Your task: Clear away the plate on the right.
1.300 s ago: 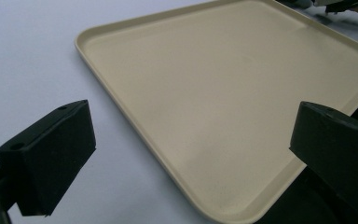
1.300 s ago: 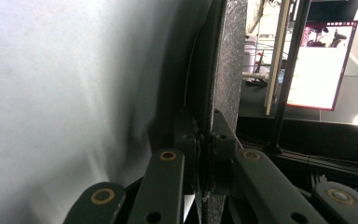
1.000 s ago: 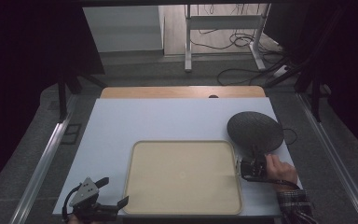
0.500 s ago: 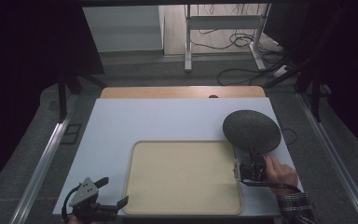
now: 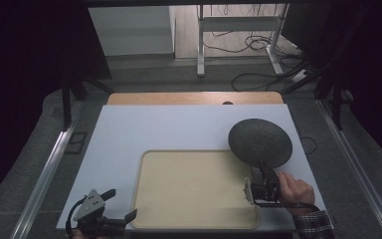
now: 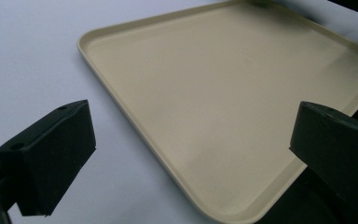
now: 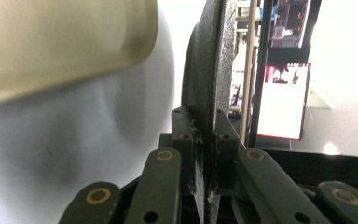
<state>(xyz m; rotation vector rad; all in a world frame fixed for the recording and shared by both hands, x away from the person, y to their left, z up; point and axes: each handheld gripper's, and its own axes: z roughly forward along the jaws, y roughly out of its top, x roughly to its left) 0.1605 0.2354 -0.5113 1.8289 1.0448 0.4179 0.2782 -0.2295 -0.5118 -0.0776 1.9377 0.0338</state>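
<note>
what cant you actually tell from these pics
- Underside of the dark round plate: faces away in the high view, edge-on in the right gripper view.
- Tray near the right claw: blurred in the right gripper view.
- Left claw: its body is cut by the high view's bottom edge.
- Plate's far rim: cut by the right gripper view's top edge.

High view: fixed above the person's side, facing forward and down, far enough off to take in the whole white tabletop (image 5: pixel 144 129), the beige tray (image 5: pixel 194 186) and the floor beyond.

Left gripper view: rides low on the left claw (image 6: pixel 191 154), looking along its two parted jaws, close to the tabletop; the tray's near corner lies just ahead of the claw. It shares the tray with the high view.

Right gripper view: rides on the right claw (image 7: pixel 204 140), rolled sideways, very near the dark round plate (image 7: pixel 205 70) seen edge-on between the jaws. The tray's blurred rim sits to the claw's upper left. Plate and tray are shared with the high view.
</note>
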